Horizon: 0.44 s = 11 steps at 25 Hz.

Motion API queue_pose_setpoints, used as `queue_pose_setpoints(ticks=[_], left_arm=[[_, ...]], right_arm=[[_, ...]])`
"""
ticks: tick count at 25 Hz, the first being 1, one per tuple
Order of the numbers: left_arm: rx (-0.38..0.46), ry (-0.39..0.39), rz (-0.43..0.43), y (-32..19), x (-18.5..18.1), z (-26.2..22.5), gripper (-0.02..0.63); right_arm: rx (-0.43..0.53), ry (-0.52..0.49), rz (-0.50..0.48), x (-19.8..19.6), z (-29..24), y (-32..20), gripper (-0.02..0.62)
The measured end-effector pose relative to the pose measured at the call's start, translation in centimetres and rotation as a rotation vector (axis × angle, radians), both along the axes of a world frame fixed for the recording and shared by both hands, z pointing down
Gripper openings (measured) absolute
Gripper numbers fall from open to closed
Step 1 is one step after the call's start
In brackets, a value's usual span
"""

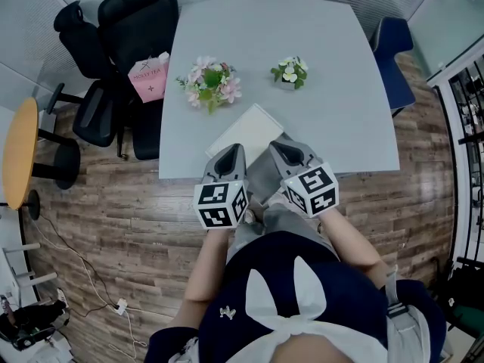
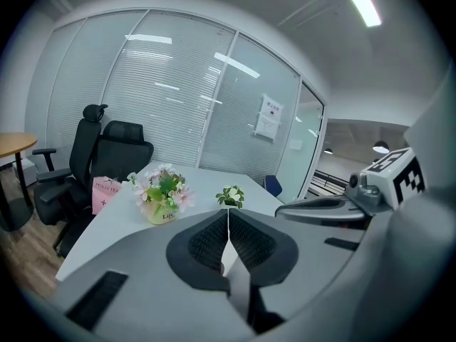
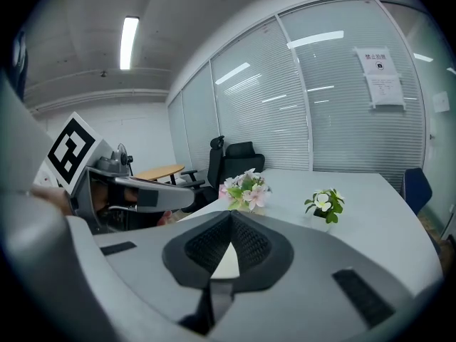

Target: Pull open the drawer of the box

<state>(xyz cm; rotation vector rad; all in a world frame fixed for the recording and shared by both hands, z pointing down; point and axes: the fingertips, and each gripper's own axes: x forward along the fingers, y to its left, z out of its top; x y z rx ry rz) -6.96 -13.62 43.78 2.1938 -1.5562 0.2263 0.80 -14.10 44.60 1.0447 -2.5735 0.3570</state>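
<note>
A flat white box (image 1: 243,129) lies on the grey table (image 1: 340,104), close to its near edge. No drawer can be made out on it. My left gripper (image 1: 236,151) hovers over the box's near end, its jaws shut with nothing between them. Just to its right, my right gripper (image 1: 278,146) is also shut and empty. In the left gripper view the pads (image 2: 214,241) meet along a thin line, and the right gripper (image 2: 335,205) shows beside them. In the right gripper view the closed fingertips (image 3: 249,244) frame a sliver of the white box (image 3: 226,263).
A pink flower bouquet (image 1: 210,82) and a small pot of white flowers (image 1: 290,72) stand mid-table behind the box. Black office chairs (image 1: 121,59) with a pink bag (image 1: 149,77) sit at the left, a blue chair (image 1: 393,59) at the right, a round wooden table (image 1: 19,150) far left.
</note>
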Motion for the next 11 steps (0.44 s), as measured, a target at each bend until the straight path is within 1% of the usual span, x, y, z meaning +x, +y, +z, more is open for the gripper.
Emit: queue_pose_setpoints(ticks=[11], left_arm=[[-0.012, 0.0, -0.008, -0.26, -0.14, 0.29, 0.026]], right_arm=[[-0.016, 0.018, -0.03, -0.41, 0.24, -0.16, 0.002]])
